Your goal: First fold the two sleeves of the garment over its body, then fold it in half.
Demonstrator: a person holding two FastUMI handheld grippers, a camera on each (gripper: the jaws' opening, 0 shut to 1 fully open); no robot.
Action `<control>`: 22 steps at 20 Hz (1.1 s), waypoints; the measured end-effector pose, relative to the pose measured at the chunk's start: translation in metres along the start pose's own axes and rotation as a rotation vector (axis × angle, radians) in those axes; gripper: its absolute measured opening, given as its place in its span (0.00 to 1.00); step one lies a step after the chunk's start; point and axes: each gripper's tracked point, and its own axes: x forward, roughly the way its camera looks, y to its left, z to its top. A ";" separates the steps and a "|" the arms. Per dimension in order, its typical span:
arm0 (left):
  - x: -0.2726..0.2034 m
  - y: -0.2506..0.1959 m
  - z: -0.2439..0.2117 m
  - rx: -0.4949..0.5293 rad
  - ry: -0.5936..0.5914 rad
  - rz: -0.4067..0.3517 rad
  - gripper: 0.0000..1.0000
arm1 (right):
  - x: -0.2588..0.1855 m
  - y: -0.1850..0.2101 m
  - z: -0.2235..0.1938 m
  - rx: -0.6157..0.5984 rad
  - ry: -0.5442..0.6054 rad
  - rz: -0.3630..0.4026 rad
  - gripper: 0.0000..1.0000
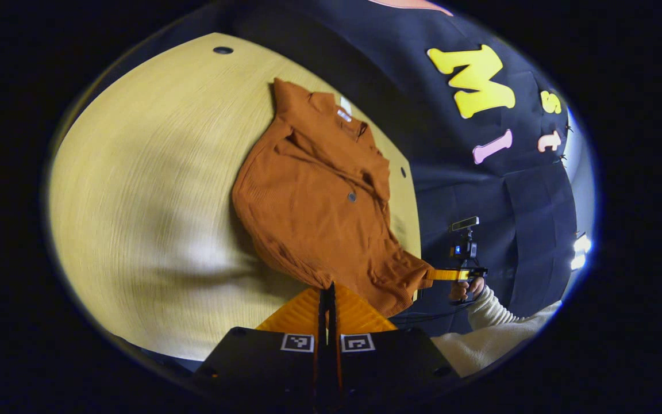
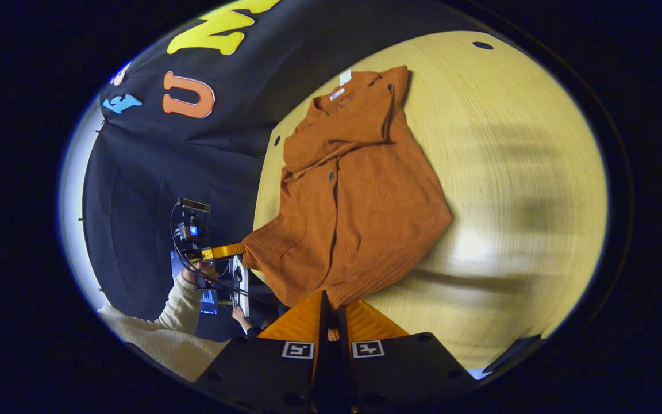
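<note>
Rust-orange ribbed knit, soft and limp: that is how I judge the long-sleeved buttoned garment lying on the pale yellow wood-grain table, collar toward the far edge and hem toward me. Both sleeves look to be laid across its body already, so the bundle is narrow. It should weigh little, drape wherever it is unsupported, and slide a bit on the smooth board (knit like this stretches if tugged unevenly), so the two hem corners are the sensible places to hold. My left gripper has its fingers pressed together on the hem at one corner, cloth pinched between them. My right gripper is closed on the hem too, and from the left gripper view I see it out at the other corner with my hand in a cream sleeve behind it. A small white tag sits inside the collar; its writing is too small to read, and I find no brand.
</note>
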 end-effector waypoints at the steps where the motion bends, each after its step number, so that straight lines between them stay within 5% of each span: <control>1: 0.003 0.001 0.004 0.018 0.008 0.017 0.03 | -0.002 0.005 0.011 -0.004 -0.008 0.004 0.10; 10: 0.027 -0.004 0.087 0.024 0.098 0.137 0.03 | 0.001 0.036 0.137 -0.074 -0.059 -0.024 0.10; 22: 0.072 -0.007 0.233 -0.009 -0.040 0.163 0.03 | 0.043 0.018 0.322 0.008 -0.258 -0.050 0.10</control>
